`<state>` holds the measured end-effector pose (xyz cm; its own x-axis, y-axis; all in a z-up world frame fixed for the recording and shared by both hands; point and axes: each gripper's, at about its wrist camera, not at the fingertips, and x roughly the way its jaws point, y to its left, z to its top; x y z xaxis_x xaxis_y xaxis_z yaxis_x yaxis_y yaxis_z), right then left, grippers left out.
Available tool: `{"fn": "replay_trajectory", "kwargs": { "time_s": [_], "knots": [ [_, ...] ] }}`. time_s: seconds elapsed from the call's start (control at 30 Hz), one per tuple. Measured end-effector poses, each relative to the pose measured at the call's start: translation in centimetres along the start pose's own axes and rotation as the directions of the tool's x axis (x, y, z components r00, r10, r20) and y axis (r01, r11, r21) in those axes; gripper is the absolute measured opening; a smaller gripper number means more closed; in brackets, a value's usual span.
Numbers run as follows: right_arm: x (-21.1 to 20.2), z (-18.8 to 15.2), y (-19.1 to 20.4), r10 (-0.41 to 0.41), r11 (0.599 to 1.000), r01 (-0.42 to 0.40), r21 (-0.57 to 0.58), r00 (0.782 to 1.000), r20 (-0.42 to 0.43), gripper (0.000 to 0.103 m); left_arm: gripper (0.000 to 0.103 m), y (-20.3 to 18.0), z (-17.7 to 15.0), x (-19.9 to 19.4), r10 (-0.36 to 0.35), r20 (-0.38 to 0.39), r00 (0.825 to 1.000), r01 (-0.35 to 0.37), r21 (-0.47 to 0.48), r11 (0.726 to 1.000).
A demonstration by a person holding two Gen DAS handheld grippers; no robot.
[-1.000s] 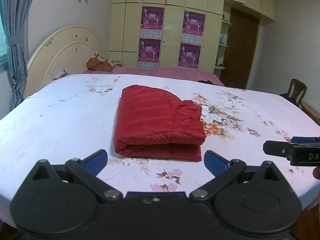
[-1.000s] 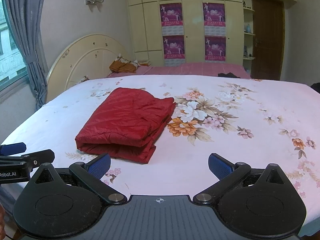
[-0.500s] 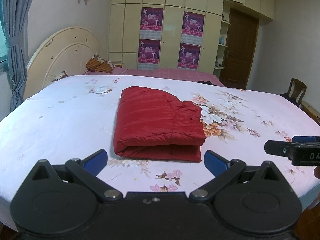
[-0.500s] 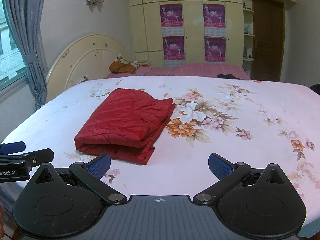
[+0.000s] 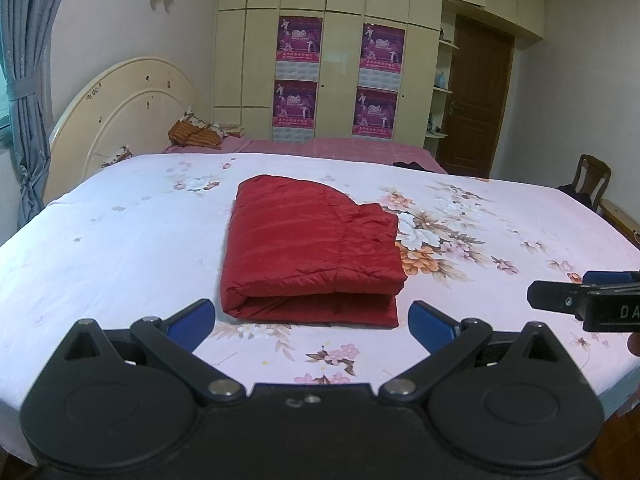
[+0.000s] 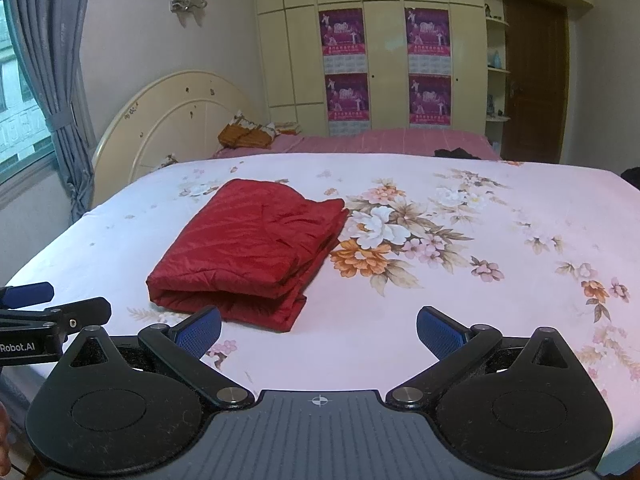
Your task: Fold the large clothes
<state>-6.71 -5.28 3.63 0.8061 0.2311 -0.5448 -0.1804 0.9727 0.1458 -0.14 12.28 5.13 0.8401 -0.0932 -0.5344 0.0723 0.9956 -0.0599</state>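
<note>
A red padded jacket (image 5: 312,248) lies folded into a compact rectangle at the centre of the frame on the floral bedspread (image 5: 500,232), unmoved over the last second. The left gripper (image 5: 311,320) and right gripper (image 6: 319,328) hang spread wide and empty at the near edge, barely shifted, suggesting the folding is finished.

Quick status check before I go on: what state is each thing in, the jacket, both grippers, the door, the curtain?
red jacket: folded into a flat stack, lying on the floral bedsheet, not held.
left gripper: open, empty, short of the jacket's near edge.
right gripper: open, empty, to the right of the jacket's near corner.
wooden door: shut.
curtain: gathered and tied back.
wardrobe doors: shut.
</note>
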Motion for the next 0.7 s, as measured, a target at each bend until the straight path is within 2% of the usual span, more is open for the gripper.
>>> {"fn": "replay_trajectory", "kwargs": {
  "time_s": [0.7],
  "knots": [
    [0.1, -0.33, -0.76, 0.01, 1.0, -0.01, -0.005, 1.0, -0.001, 0.103, 0.103, 0.18, 0.21, 0.28, -0.008, 0.007, 1.0, 0.008, 0.002, 1.0]
  ]
}}
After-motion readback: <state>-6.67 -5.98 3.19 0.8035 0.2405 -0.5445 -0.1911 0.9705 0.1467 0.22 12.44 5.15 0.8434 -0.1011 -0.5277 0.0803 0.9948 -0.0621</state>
